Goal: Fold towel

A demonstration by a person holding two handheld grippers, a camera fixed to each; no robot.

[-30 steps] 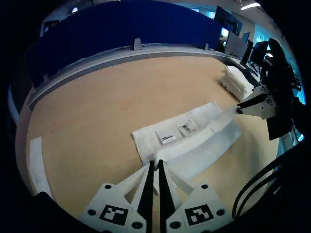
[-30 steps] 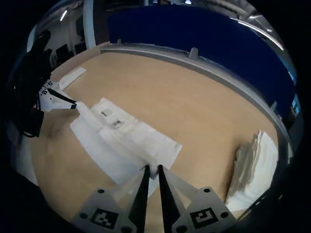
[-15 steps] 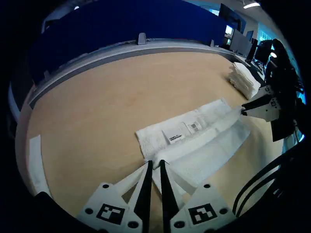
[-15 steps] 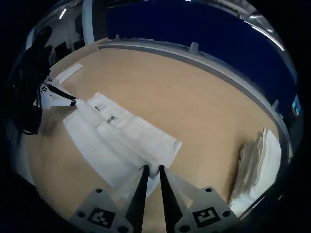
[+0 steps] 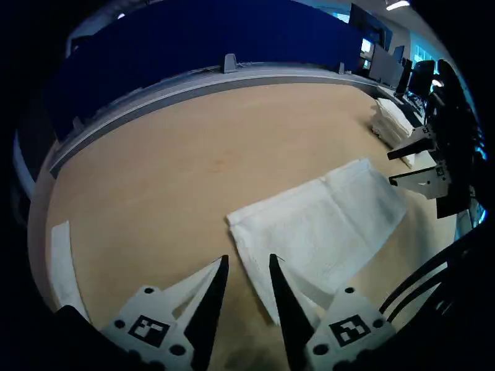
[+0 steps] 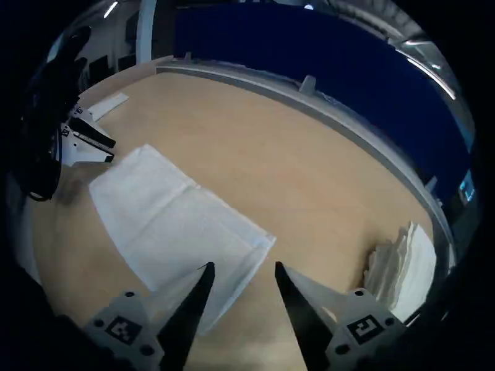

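Since the earlier frame, both grippers have let go of the towel edge and spread their fingers. The raised fold has dropped flat and now covers the labels.

Left gripper view: the left gripper (image 5: 247, 260) is at the near edge, its fingers wide apart with nothing between them. The towel (image 5: 322, 229) lies flat on the table (image 5: 185, 154), running from just beyond the right finger toward the far right. The right finger overlaps the towel's near edge; contact cannot be determined. The right gripper (image 5: 396, 167) is at the towel's far right end, also spread and clear of the cloth. A stack (image 5: 393, 117) of folded towels sits beyond it. A white strip (image 5: 59, 260) lies at the near left table edge. A blue divider (image 5: 216, 37) bounds the far side.

Right gripper view: the right gripper (image 6: 244, 269) is at the near edge, wide open and holding nothing. The towel (image 6: 167, 222) extends from its left finger toward the far left. The left gripper (image 6: 105, 150) is at the towel's far left end, fingers apart. The stack (image 6: 402, 272) sits at the near right, well apart from the towel. The strip (image 6: 108, 105) lies at the far left.
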